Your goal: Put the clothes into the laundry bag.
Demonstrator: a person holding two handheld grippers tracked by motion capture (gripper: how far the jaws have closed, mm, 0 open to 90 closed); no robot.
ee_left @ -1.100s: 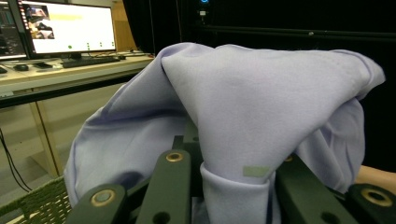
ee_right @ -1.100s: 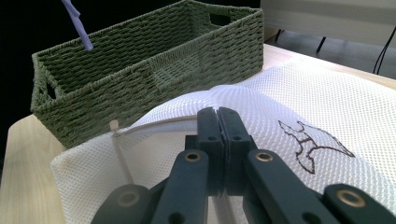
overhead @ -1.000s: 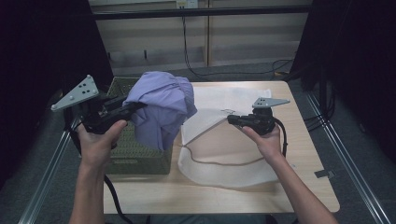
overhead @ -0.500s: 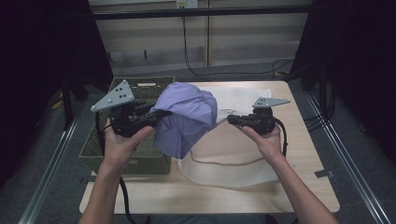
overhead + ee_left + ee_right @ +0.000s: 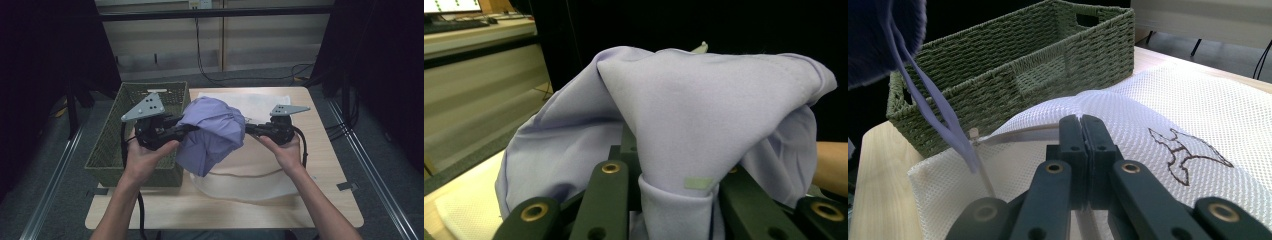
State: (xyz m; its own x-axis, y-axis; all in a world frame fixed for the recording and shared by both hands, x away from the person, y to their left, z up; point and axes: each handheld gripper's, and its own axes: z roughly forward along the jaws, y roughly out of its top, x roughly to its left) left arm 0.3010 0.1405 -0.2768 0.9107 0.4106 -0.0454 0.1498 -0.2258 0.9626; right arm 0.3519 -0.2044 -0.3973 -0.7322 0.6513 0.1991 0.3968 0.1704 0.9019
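Note:
A lavender garment (image 5: 212, 132) hangs bunched in the air above the left part of a white mesh bag (image 5: 250, 175) on the table. My left gripper (image 5: 187, 127) is shut on the garment, and a fold of the cloth (image 5: 704, 125) is pinched between the jaws of that gripper (image 5: 671, 190). My right gripper (image 5: 250, 129) is shut on the bag's raised edge, just right of the garment. In the right gripper view the jaws of this gripper (image 5: 1080, 122) meet on the lifted mesh (image 5: 1198, 110), which bears a dark embroidered figure. A thin lavender strap (image 5: 933, 110) dangles at the left.
A green woven basket (image 5: 107, 150) stands on the table's left side, close against the bag, and it is seen again beyond the bag in the right gripper view (image 5: 1013, 60). Bare wooden tabletop (image 5: 330, 200) lies along the front and right edges. Dark curtains flank the table.
My left gripper has carried the lavender garment to the right, from over the basket to over the mesh bag. The right gripper has stayed on the bag's edge.

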